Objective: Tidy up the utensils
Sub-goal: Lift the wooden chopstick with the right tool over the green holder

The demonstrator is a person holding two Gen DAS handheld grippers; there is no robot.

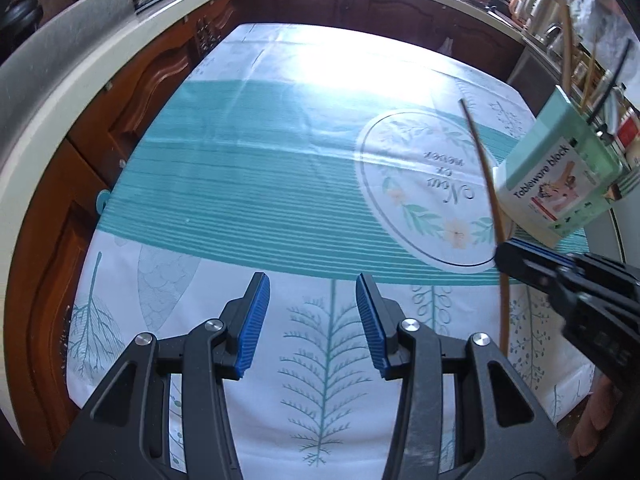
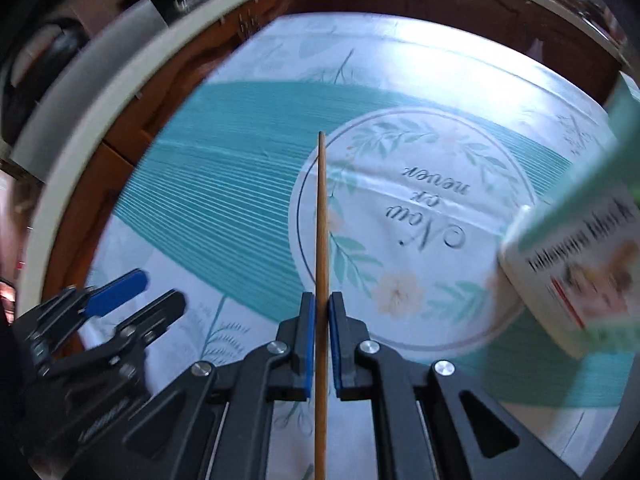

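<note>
Right gripper pinched tight on my wooden chopstick — lifted above the tablecloth, left of the tableware box. Left gripper half open, empty.

Teal-striped, leaf-printed white tablecloth; brown chopstick; mint-white box.

Both grippers angle down, side by side.
Left gripper gapes empty; right gripper, at its three o'clock, pinches a chopstick.
</note>
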